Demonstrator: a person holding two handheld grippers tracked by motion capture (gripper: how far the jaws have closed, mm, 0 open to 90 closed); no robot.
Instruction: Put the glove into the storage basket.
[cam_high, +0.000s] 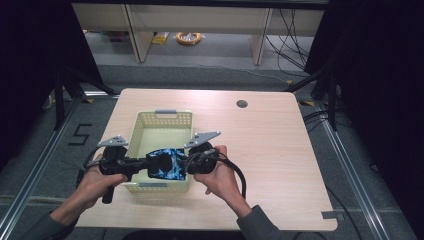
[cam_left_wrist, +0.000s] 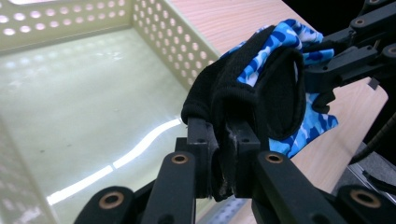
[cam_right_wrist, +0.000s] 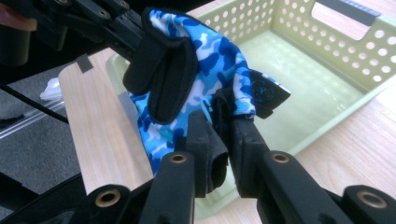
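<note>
A blue camouflage glove (cam_high: 166, 164) with black trim hangs in the air over the near end of a pale green perforated basket (cam_high: 141, 121). Both grippers hold it from opposite sides. My left gripper (cam_high: 150, 164) is shut on the glove's black edge (cam_left_wrist: 219, 100), the cloth pinched between its pads. My right gripper (cam_high: 186, 163) is shut on the other side of the glove (cam_right_wrist: 212, 60), beside a black tab with a round logo (cam_right_wrist: 266, 93). The basket's inside (cam_left_wrist: 88, 93) holds nothing that I can see.
The basket stands on a light wooden table (cam_high: 265, 150) with a round cable hole (cam_high: 242, 104) at the far right. Bare tabletop lies to the right of the basket. Table legs, cables and a yellow coil lie on the floor beyond.
</note>
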